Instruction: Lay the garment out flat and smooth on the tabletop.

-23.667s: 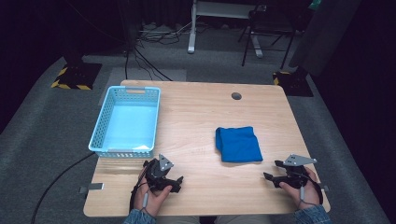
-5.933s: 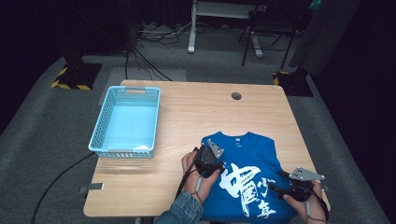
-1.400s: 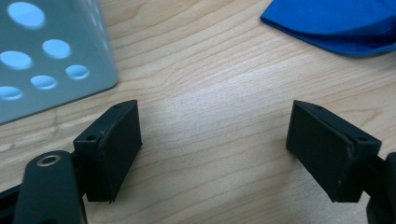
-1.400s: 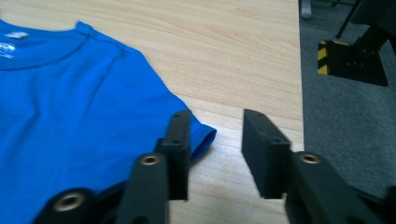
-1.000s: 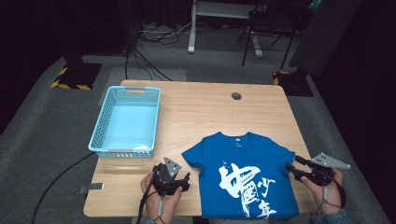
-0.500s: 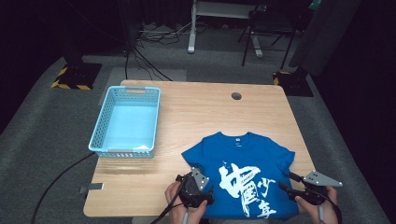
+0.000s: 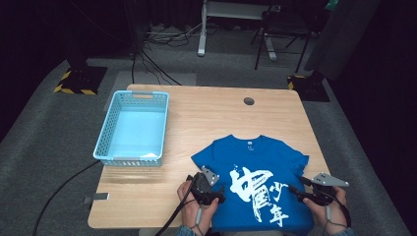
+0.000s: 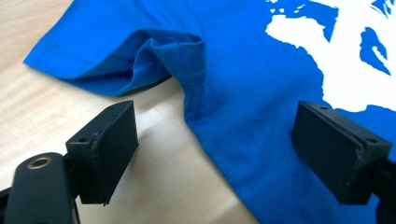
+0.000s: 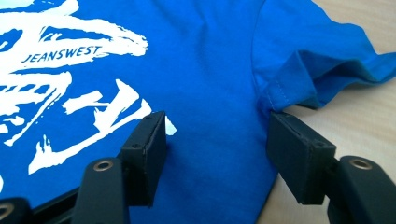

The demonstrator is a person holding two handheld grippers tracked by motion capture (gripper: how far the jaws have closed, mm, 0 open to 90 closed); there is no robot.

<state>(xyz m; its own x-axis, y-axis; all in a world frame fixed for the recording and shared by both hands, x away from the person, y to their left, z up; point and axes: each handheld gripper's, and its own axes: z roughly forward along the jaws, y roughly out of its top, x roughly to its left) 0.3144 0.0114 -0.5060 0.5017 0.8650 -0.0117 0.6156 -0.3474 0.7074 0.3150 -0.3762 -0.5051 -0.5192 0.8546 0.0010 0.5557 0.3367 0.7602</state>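
High view: a blue T-shirt (image 7: 255, 184) with white print lies spread flat, front up, on the near right part of the wooden table (image 7: 206, 113), its hem at the near edge. The left tongs (image 7: 212, 189) sit at the shirt's left side seam, below the left sleeve. The right tongs (image 7: 301, 192) sit at the right side seam. A light blue basket (image 7: 105, 142) stands well apart at the table's left edge. This view does not resolve the jaw gaps.

Left gripper view: the left tongs (image 8: 215, 154) are spread wide, holding nothing. One jaw is over bare table, the other over the cloth; the T-shirt (image 8: 261, 93) edge and a puckered sleeve fold (image 8: 182, 56) lie between them.

Right gripper view: the right tongs (image 9: 217, 140) are open to a narrower gap, gripping nothing. One jaw rests on the printed cloth, the other at the seam under the sleeve (image 9: 317, 56). The lettering JEANSWEST (image 9: 60, 53) is legible here, unlike from above
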